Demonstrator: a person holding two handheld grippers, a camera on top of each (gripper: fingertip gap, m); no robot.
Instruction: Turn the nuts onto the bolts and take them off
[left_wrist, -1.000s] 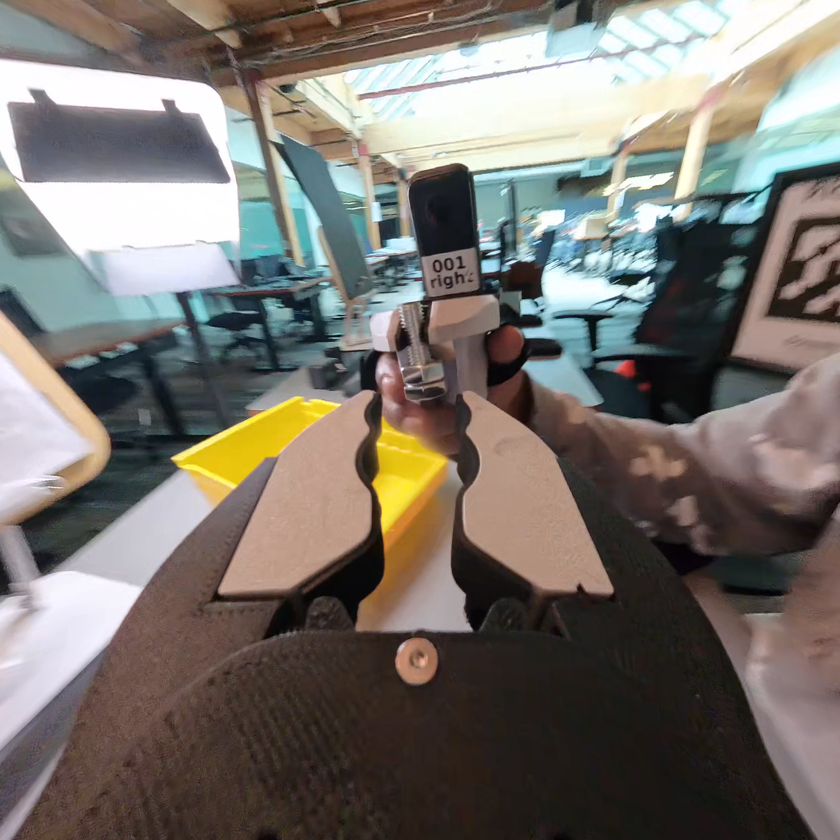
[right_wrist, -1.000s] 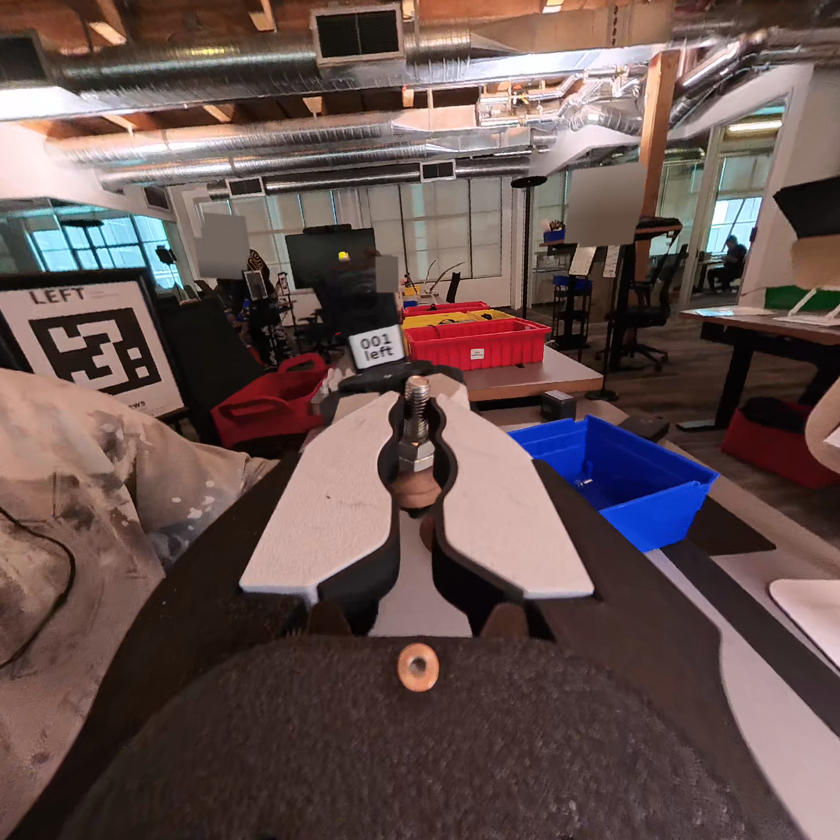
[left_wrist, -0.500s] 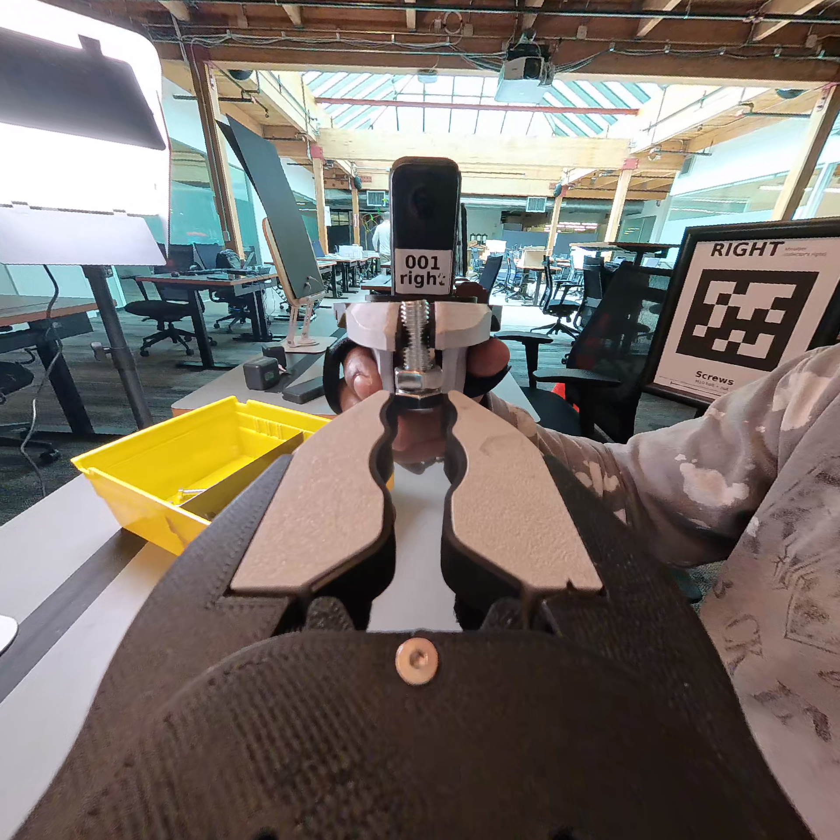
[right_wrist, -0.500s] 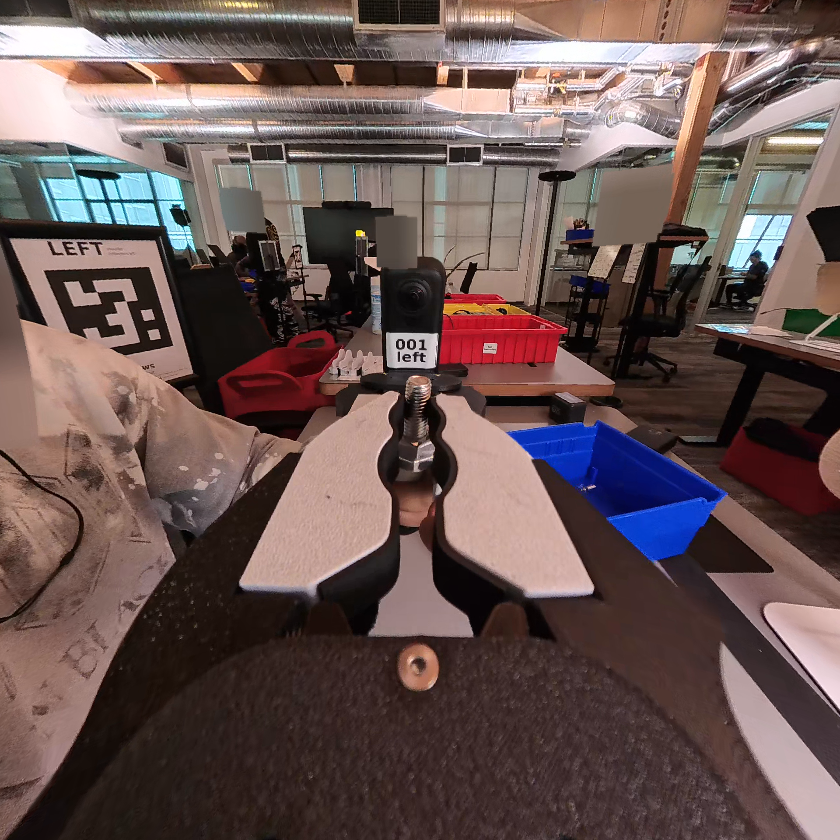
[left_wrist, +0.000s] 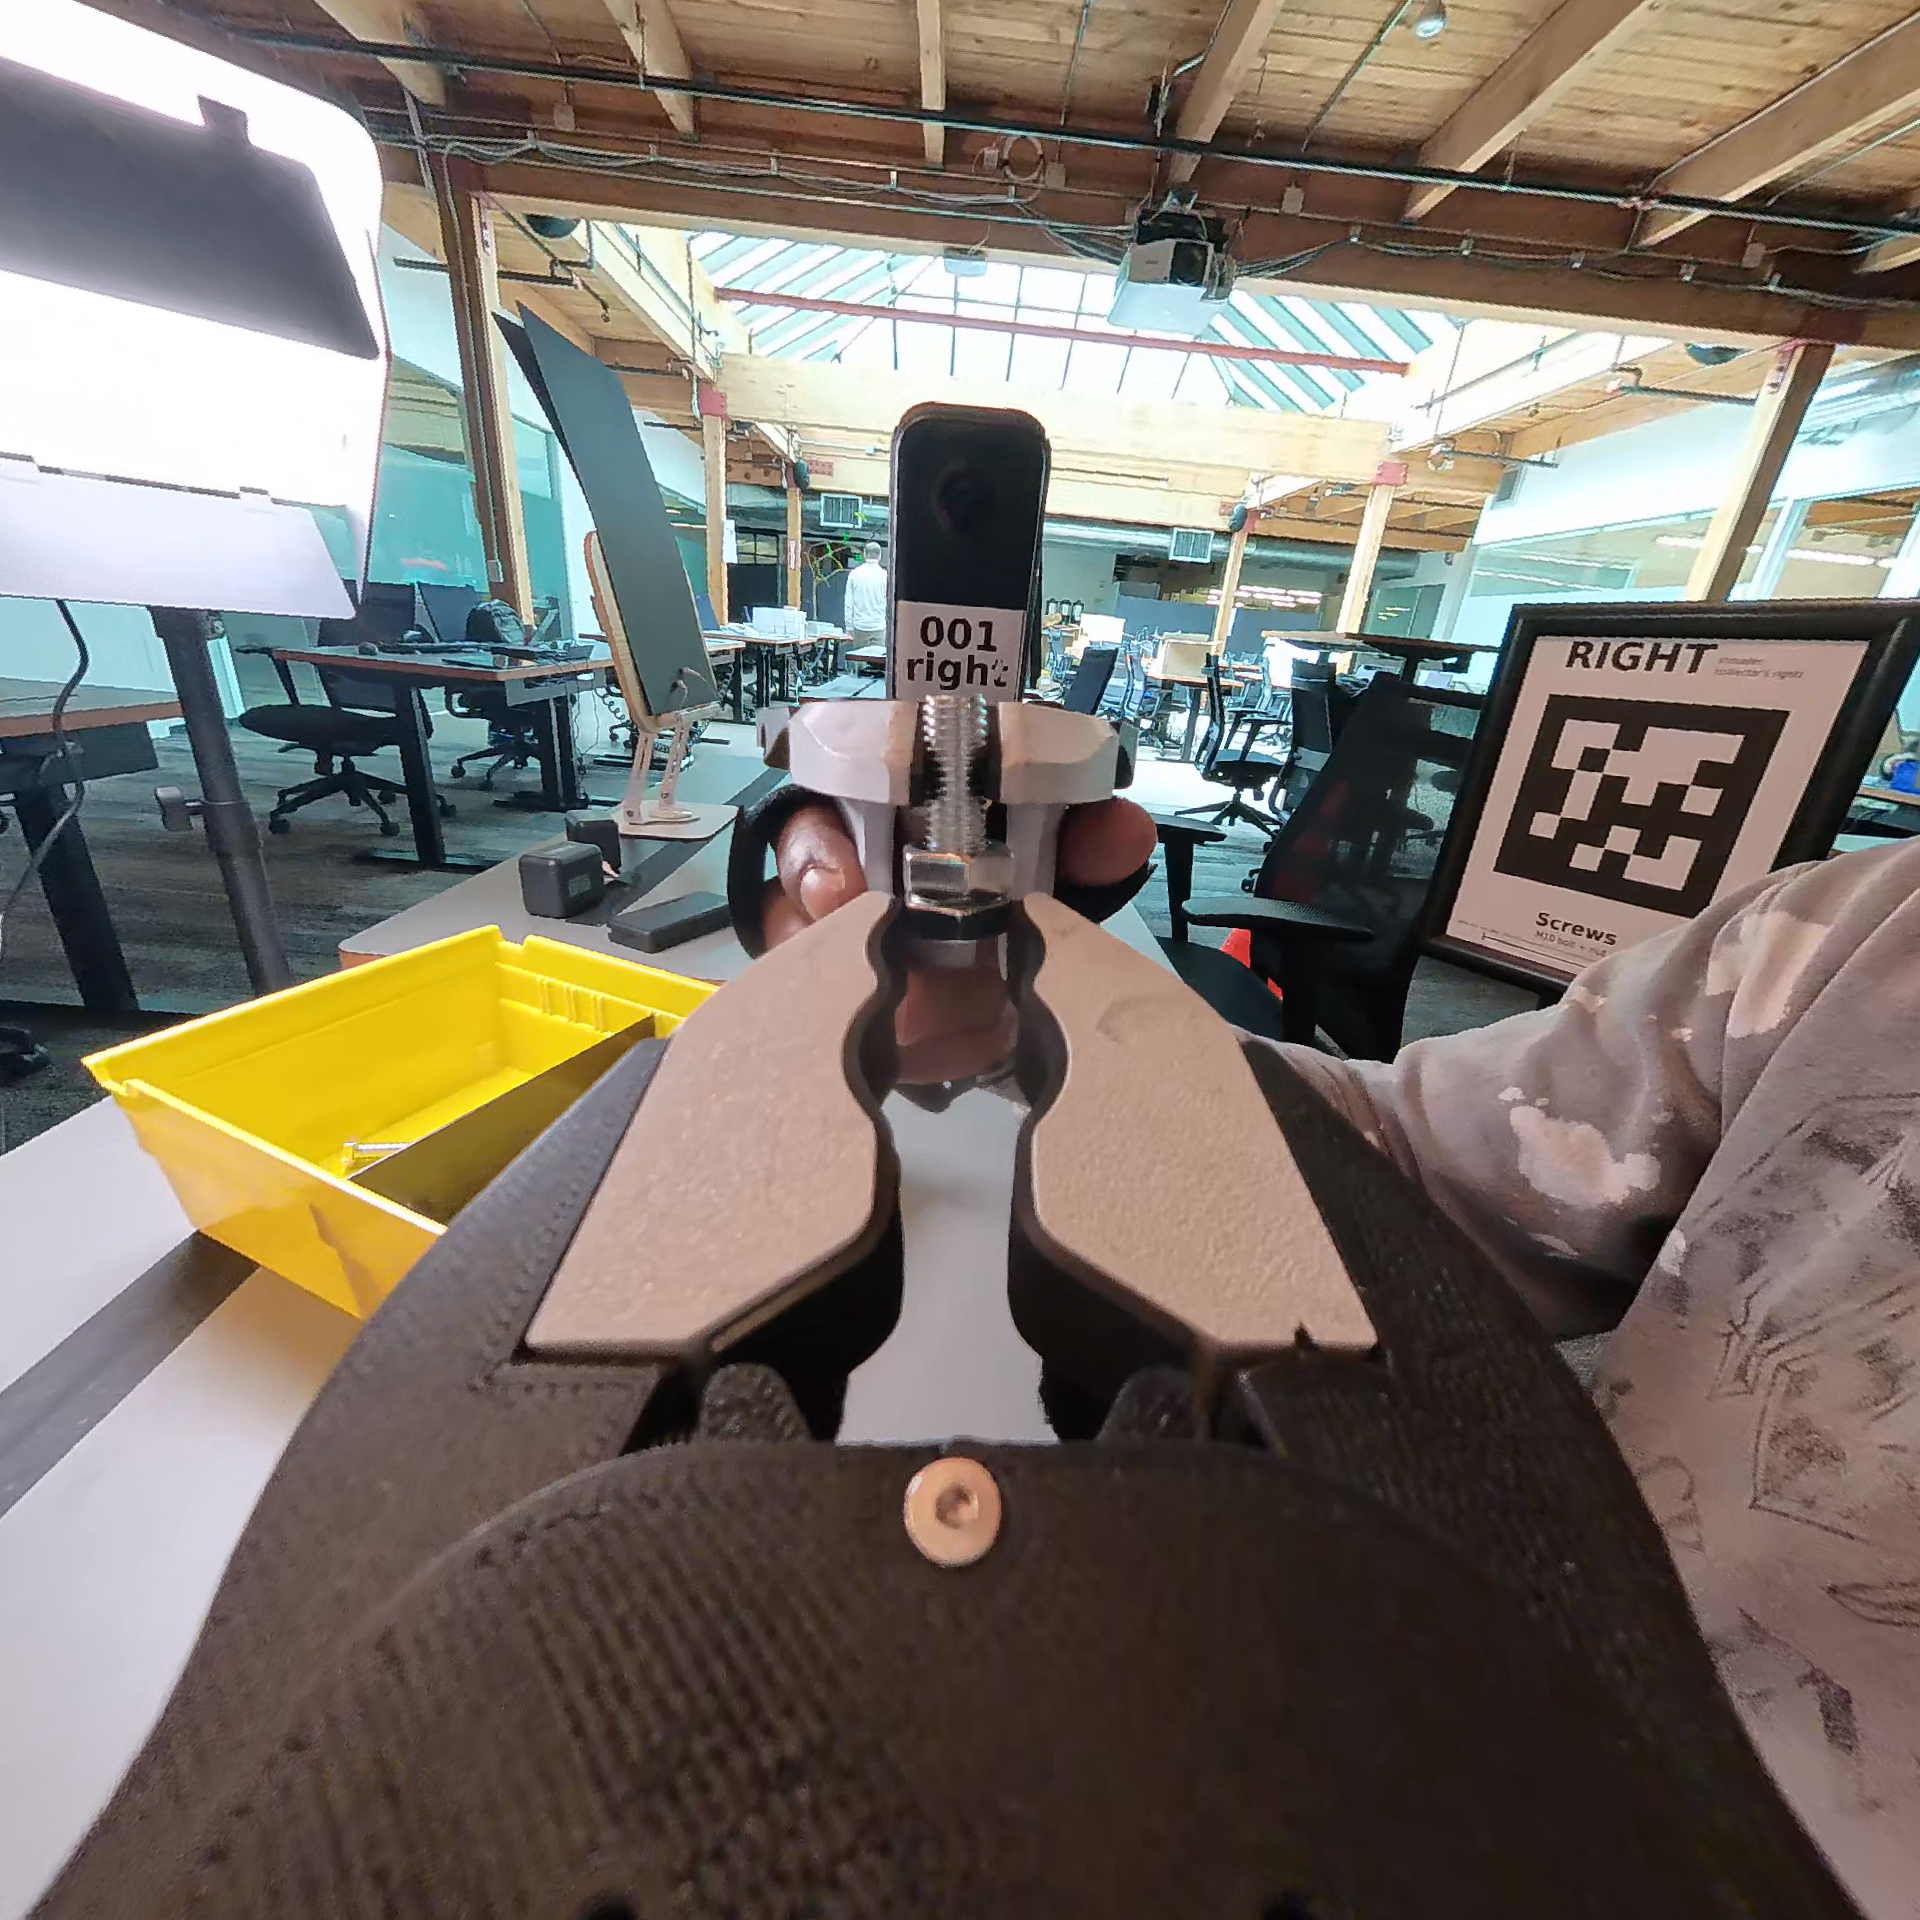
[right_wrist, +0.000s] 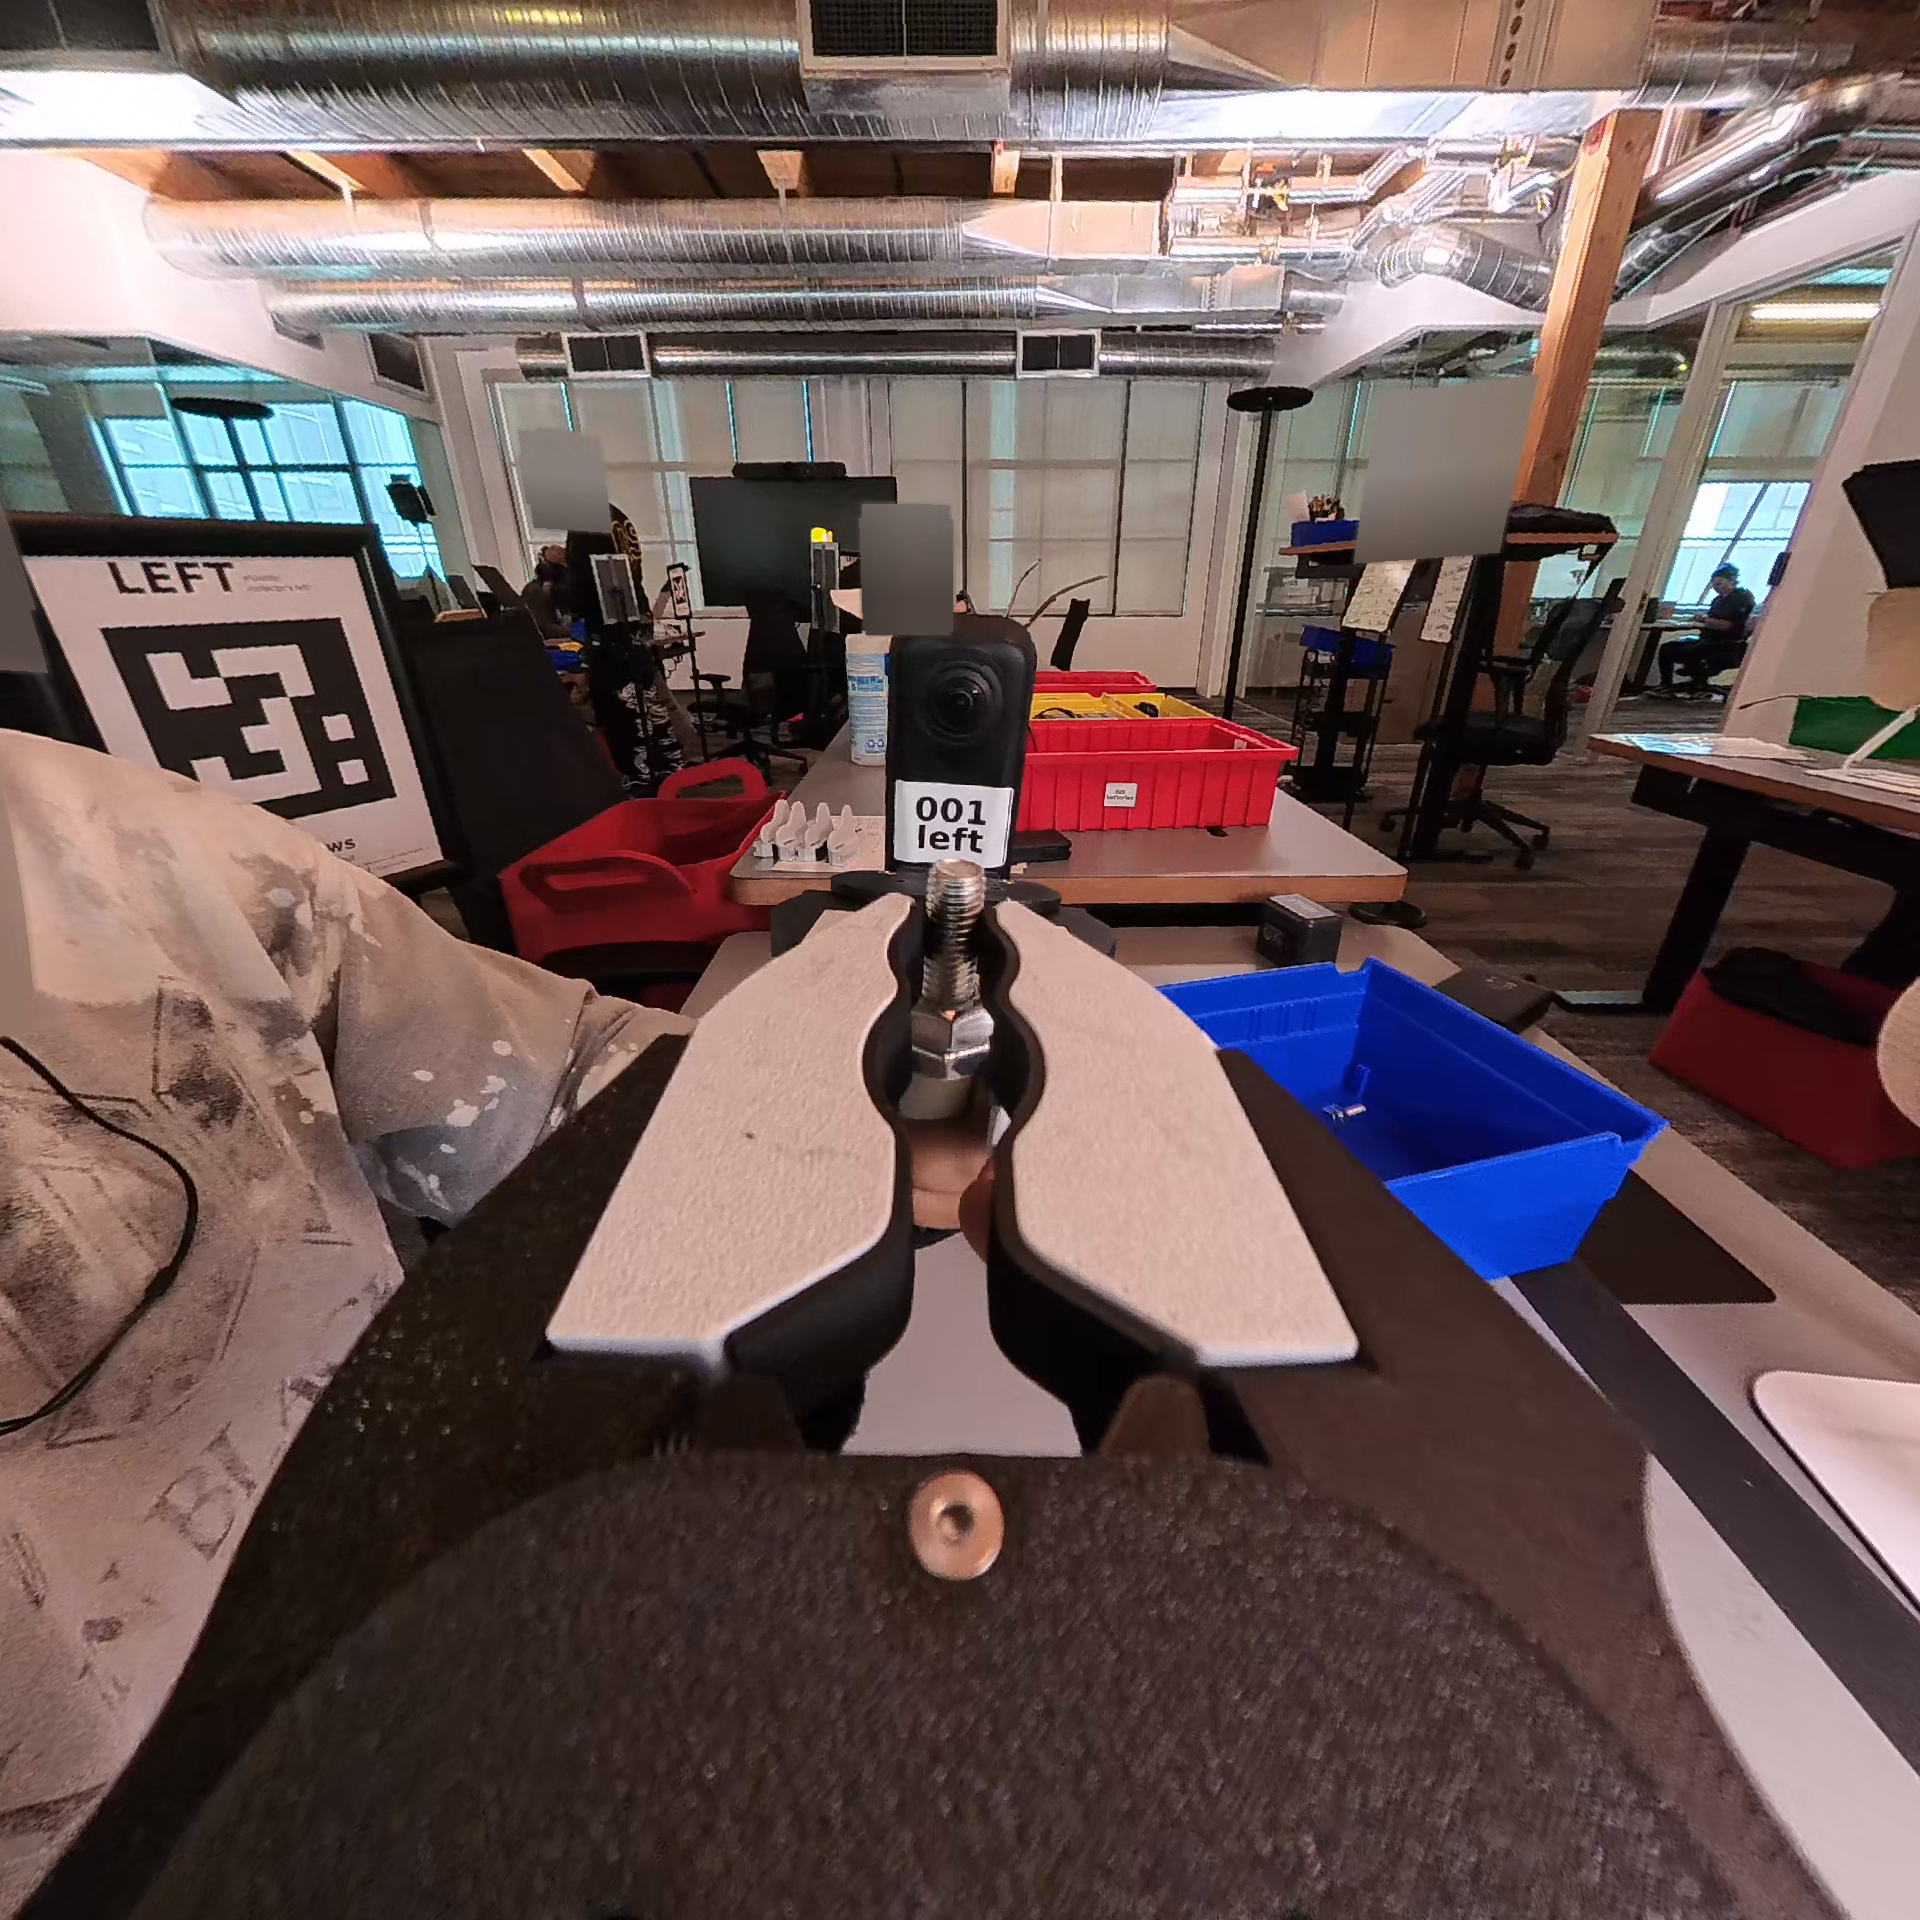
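A steel bolt stands upright, thread up, with a hex nut on its lower part. My right gripper is shut on the bolt's thread, and the nut shows in the recess between its fingers. In the left wrist view the right gripper faces me and clamps the thread above the nut. My left gripper meets it from the opposite side. Its jaws are narrowed onto the nut's lower edge. In the right wrist view only the left gripper's camera shows clearly; its tips are hidden.
A yellow bin sits on the white table to the left of the left gripper. A blue bin sits to the right of the right gripper. A person's sleeve fills the right side. Framed marker boards stand behind. Less than 4 cm separates the two grippers' tips.
My left gripper rolled from tilted to level, came closer to the bolt and narrowed its jaws onto the nut. My right gripper kept hold of the bolt.
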